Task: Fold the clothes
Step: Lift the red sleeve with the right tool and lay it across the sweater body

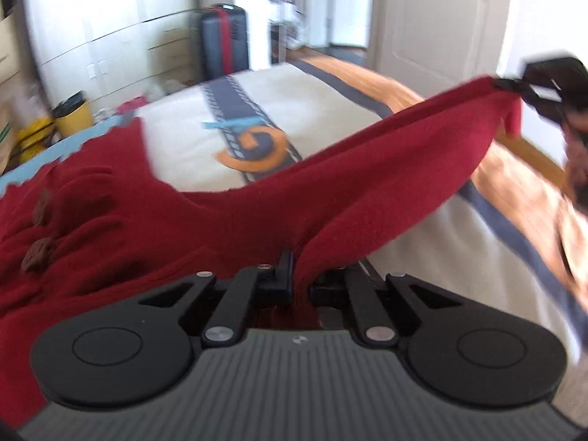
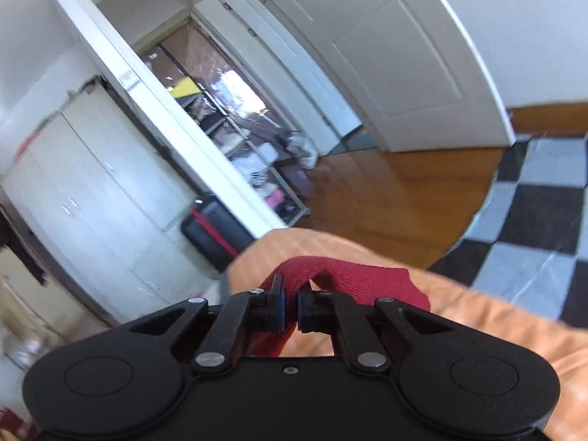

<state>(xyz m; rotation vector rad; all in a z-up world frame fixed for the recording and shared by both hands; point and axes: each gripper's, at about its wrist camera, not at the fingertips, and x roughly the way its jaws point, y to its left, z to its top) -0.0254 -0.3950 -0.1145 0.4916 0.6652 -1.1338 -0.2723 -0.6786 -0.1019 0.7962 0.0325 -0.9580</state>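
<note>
A dark red knit cardigan (image 1: 228, 217) with brown buttons (image 1: 36, 253) hangs in the air above the bed (image 1: 323, 110). My left gripper (image 1: 299, 275) is shut on one part of its fabric. My right gripper (image 1: 514, 86) shows at the upper right of the left wrist view, shut on a far end of the cardigan, which stretches taut between the two. In the right wrist view my right gripper (image 2: 290, 305) pinches a red fabric edge (image 2: 349, 275) that folds over the fingers. The rest of the garment droops at the left.
The bed has a cream cover with a dark blue and orange pattern (image 1: 253, 147) and an orange border (image 2: 477, 330). A black suitcase (image 1: 224, 40), white cabinets (image 2: 92, 191), an open door (image 2: 404, 55) and a yellow bin (image 1: 73, 114) surround it. Wooden floor (image 2: 386, 202) lies beyond.
</note>
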